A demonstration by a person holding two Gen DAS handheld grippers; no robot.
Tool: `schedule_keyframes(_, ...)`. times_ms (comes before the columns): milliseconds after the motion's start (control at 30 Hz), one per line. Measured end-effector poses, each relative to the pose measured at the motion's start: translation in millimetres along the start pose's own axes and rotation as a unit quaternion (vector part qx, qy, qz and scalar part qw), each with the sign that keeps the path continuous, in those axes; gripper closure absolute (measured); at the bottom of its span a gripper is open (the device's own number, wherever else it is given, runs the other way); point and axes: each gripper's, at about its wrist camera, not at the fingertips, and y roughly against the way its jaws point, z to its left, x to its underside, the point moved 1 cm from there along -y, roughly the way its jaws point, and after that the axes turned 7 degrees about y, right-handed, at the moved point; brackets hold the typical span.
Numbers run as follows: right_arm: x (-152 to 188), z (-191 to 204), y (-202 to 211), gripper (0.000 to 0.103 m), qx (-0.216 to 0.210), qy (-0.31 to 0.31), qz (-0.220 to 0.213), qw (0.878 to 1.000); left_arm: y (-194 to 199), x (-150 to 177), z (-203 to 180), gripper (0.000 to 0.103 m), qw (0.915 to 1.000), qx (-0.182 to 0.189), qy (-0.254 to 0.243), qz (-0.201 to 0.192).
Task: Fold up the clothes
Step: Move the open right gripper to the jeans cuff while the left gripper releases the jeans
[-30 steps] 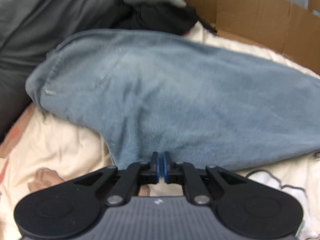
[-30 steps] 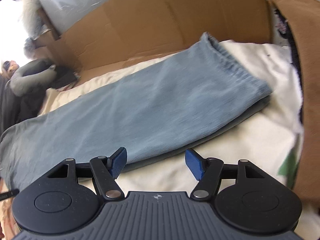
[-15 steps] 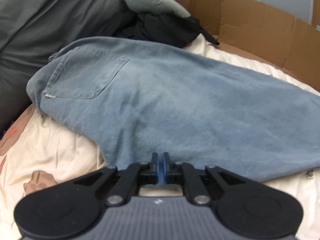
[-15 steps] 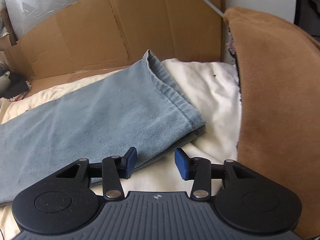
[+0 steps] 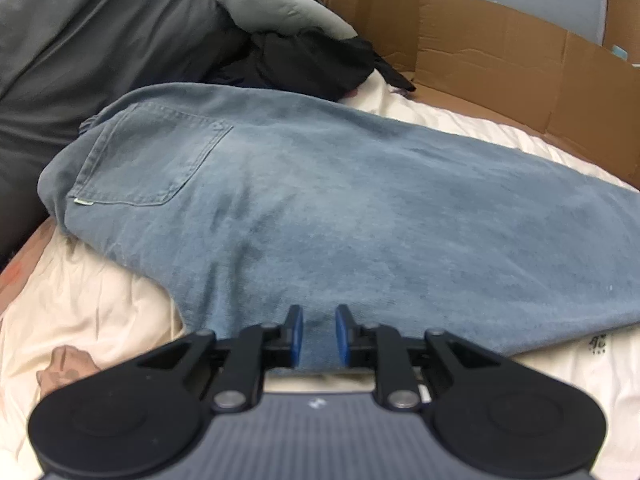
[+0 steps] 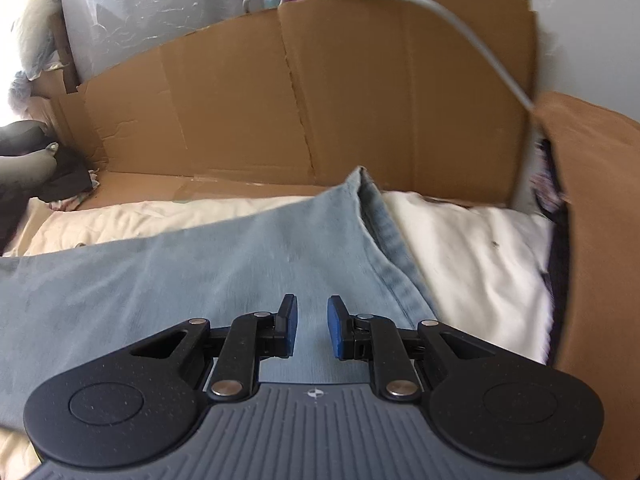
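While the cream quilted bedcover (image 5: 100, 304) stretches wide beneath everything, with the brown cardboard wall (image 6: 320, 112) standing along its far side, the light blue denim jeans (image 5: 360, 216) lie flat across it, legs stacked one on the other, back pocket up at the waist end. Over at the hem, the right gripper (image 6: 312, 326) sits above the leg end, jaws partly spread with denim showing between them. Down at the seat edge, the left gripper (image 5: 319, 334) is parted too, straddling the near fabric edge, pinching nothing. Looks like the lengthwise fold is done; the crosswise fold is in hand. Next call: close on both layers at the hem and carry them toward the waist.
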Motion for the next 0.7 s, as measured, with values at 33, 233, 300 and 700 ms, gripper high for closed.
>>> schedule_keyframes(33,-4,0,-5,0.080,-0.001,0.002,0.001,1.000,-1,0,1,0.076,1.0000,-0.003,0.003,0.001)
schedule_keyframes(233,-17,-2,-30,0.079,0.000,0.011,0.015,1.000,-5,-1,8,0.071,0.9996,-0.013,0.023,0.012)
schedule_keyframes(300,-20,-5,-40,0.079,0.000,0.001,0.027,1.000,-6,1,8,0.067,0.9995,-0.016,0.022,0.015)
schedule_keyframes(700,-35,-35,-62,0.083,0.053,-0.002,0.029,0.998,-6,5,4,0.045,0.9995,-0.026,0.010,0.015)
